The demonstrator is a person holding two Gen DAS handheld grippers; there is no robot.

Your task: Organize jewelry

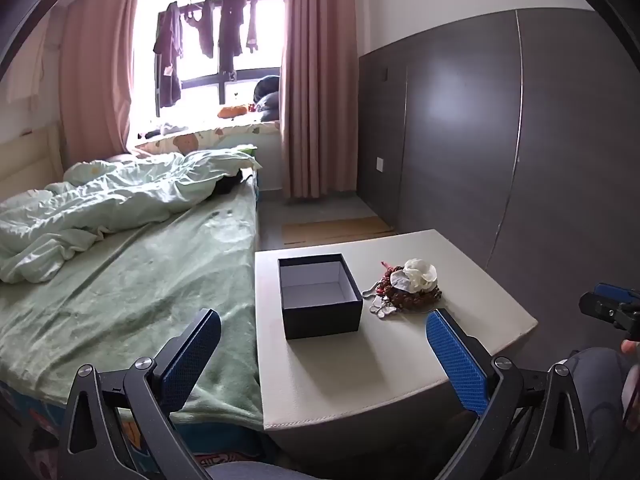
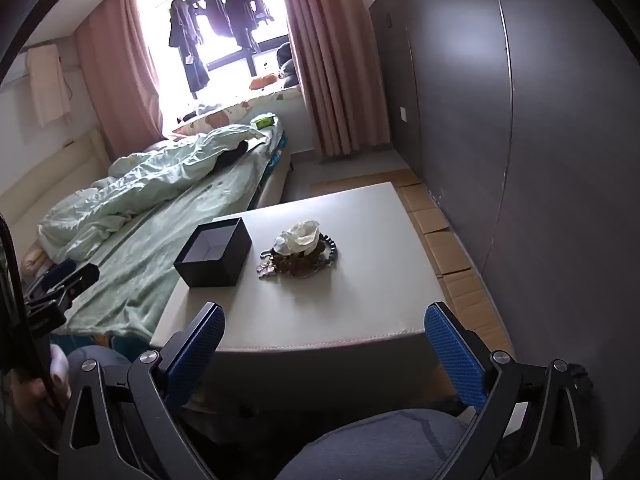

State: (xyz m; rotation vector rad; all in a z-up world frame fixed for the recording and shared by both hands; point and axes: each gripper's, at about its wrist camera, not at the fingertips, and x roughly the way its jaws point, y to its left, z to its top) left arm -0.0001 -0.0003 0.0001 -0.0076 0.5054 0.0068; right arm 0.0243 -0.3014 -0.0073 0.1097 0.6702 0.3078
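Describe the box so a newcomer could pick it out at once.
Find the white table beside the green bed. On its bed-side half sits the box, with a jewelry pile next to it. The box is the only dark, square, open-topped thing there, with a pale empty inside.

A bed (image 1: 132, 264) with rumpled green bedding stands beside grey wardrobe doors (image 1: 520, 140); pink curtains (image 1: 316, 80) frame a glaring window (image 1: 216, 40) (clothes, seemingly, hanging there).
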